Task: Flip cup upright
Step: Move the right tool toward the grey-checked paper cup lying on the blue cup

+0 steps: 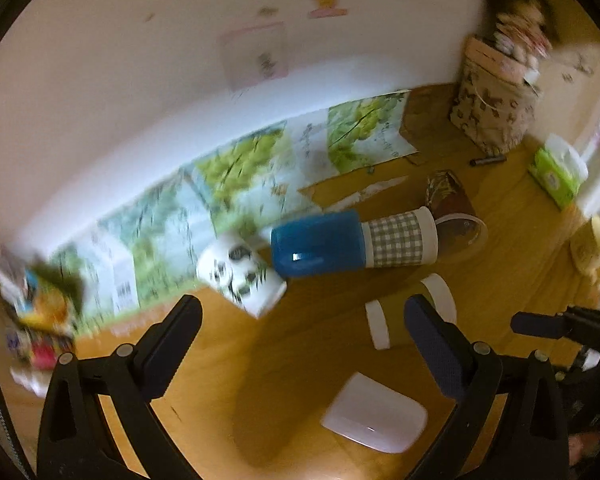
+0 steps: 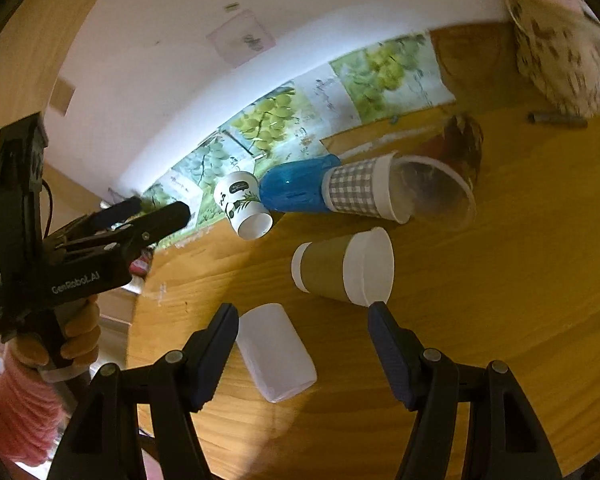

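Note:
Several cups lie on their sides on the wooden table (image 2: 480, 320). A white plastic cup (image 2: 275, 352) lies nearest, between my right gripper's (image 2: 302, 312) open fingers; it also shows in the left wrist view (image 1: 374, 418). A brown paper cup (image 2: 342, 272) lies just beyond, partly hidden behind a finger in the left wrist view (image 1: 380, 322). Further back lie a panda cup (image 2: 242, 204) (image 1: 240, 276), a blue cup (image 2: 294, 188) (image 1: 316, 242), a checked cup (image 2: 362, 194) (image 1: 400, 242) and a clear cup (image 2: 436, 196). My left gripper (image 1: 302, 316) is open and empty above the table.
Grape pictures (image 2: 276, 120) lean along the wall. A patterned paper bag (image 1: 496, 108) stands at the back right, with a green tissue pack (image 1: 556, 170), a pen (image 1: 488, 160) and a brown packet (image 1: 448, 192) near it. Coloured clutter (image 1: 36, 320) lies at the left.

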Available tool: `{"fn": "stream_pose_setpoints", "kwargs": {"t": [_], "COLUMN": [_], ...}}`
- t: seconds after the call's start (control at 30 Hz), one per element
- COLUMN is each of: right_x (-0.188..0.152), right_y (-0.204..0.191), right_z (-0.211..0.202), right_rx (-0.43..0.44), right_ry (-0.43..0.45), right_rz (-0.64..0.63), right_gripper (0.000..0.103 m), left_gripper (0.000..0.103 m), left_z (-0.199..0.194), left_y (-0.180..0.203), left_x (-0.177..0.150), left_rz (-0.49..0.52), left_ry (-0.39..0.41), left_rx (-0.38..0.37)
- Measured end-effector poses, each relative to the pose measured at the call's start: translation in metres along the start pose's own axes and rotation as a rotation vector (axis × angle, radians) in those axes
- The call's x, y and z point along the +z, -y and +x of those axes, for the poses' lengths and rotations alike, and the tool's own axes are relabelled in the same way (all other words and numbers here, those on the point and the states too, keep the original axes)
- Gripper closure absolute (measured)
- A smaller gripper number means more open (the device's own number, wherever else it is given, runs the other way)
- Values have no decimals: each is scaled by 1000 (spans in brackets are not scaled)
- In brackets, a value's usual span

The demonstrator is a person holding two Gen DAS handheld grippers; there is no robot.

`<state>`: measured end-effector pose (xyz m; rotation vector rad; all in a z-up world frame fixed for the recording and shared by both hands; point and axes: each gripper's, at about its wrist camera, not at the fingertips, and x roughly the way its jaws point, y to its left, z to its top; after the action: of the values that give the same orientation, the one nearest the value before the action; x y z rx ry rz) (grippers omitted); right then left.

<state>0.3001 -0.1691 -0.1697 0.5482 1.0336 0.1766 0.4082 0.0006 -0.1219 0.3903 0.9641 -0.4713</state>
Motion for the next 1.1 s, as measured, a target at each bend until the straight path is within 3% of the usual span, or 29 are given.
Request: {"fn": "stream_pose_setpoints", "kwargs": {"t": [0.2,0.4,0.6,0.8,0.93,1.1], "right_x": [5,9,11,13,16,19], "right_y": [21,38,59,66,70,77], "right_z": [-1,-3,2,16,29,42], "right_rx": [4,-17,1,59,76,102], "right_ry": [2,17,35,68,81,93], "right_rz": [59,49,61,15,-23,-24], "right_gripper": [35,35,35,35,35,35], "left_gripper": [2,2,2,2,2,2], "left_z": [8,33,57,81,97,117], "left_y": [21,46,81,102,116,125], "left_x": [26,50,57,62,63,64], "left_rz": [266,479,743,904,1004,1078], "left_ry": [43,11,-7,-51,-72,-131], "left_rx": [-7,-98,-120,-195,-201,-245]}}
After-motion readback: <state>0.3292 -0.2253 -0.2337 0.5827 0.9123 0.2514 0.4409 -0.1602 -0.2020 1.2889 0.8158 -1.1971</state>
